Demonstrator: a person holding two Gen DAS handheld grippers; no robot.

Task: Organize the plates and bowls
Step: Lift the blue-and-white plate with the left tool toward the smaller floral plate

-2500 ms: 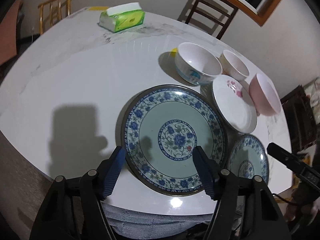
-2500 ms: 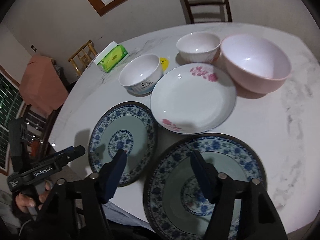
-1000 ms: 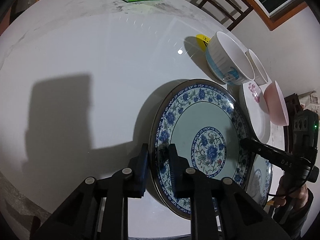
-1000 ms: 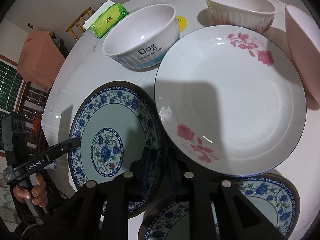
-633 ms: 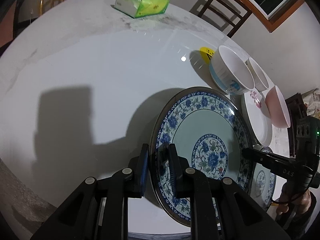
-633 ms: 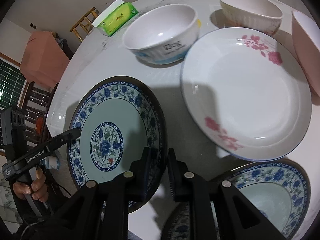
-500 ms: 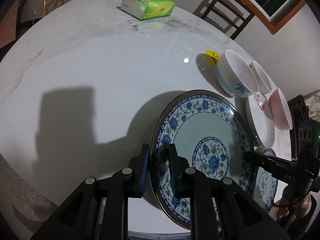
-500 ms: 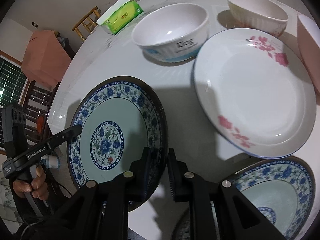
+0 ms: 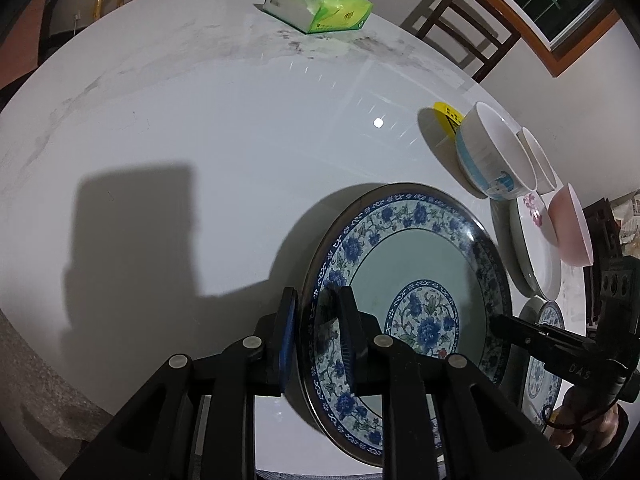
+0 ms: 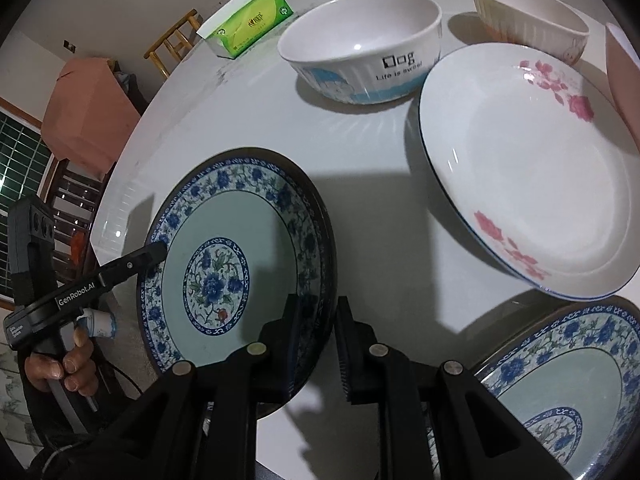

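**Desk:** What did the left wrist view show?

**Photographer:** The left gripper [image 9: 318, 332] was clamped on the near left rim of the large blue-and-white plate [image 9: 412, 264], which filled the lower centre of the frame. One pad sat under the rim and the other on the patterned border. Its jaws had just eased open a little, with the rim between them. The plate sat tilted above the white table [image 9: 200, 120] and threw a broad shadow to its left.

**Desk:** And the other tool?

**Photographer:** The right gripper [image 10: 318, 336] was pinched on the opposite rim of the same plate at lower centre of the right wrist view. It too had just opened slightly around the rim. A hand [image 10: 60, 364] held the left tool's handle at the lower left edge, and the tool's tip reached the plate's far border.

**Desk:** Where was the rest of the crockery?

**Photographer:** A second blue-and-white plate [image 10: 560, 380] lay at lower right, partly cut off by the frame. The white plate with pink flowers [image 10: 532, 168] lay above it at right. The bowl lettered "Dog" [image 10: 360, 40] stood at upper centre. A ribbed bowl [image 10: 528, 4] stood at upper right, and the pink bowl [image 9: 570, 228] stood at the right edge. A green tissue pack [image 9: 324, 8] lay at the table's far side, well apart from the dishes.
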